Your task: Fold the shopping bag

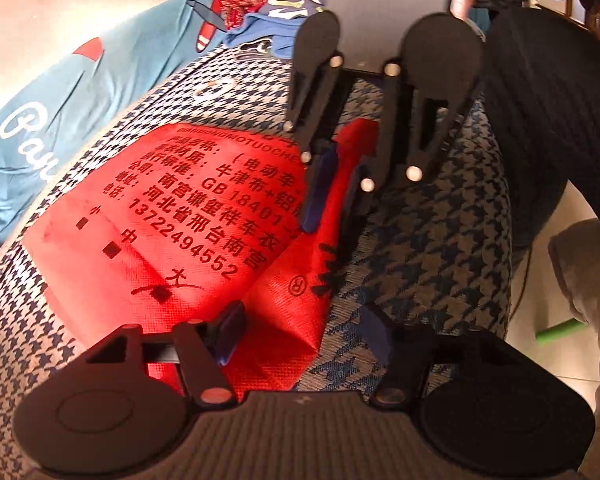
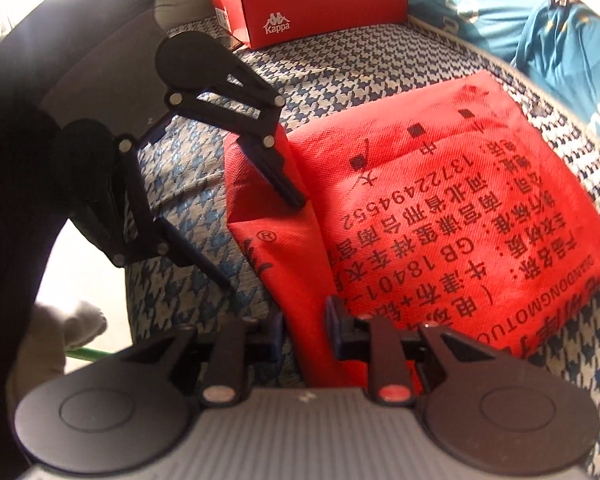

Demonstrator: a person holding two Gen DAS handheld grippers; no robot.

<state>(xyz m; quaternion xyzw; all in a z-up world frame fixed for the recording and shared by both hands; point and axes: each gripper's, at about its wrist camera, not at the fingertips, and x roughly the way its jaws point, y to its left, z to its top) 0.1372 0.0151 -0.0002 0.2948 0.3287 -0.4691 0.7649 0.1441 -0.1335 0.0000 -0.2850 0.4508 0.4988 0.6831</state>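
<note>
Bag: the red bag (image 1: 188, 240) lies flat on the houndstooth cushion (image 1: 420, 260), a flap (image 1: 288, 292) doubled along one side.
Left hand-held gripper (image 1: 300, 332): jaws wide, straddling the flap's near end.
Right hand-held gripper (image 2: 304, 332): jaws apart around the flap's other end.
Doing it well: we judge both should pinch together and keep the crease straight.
Beyond the bag: shoebox (image 2: 320, 8).
</note>
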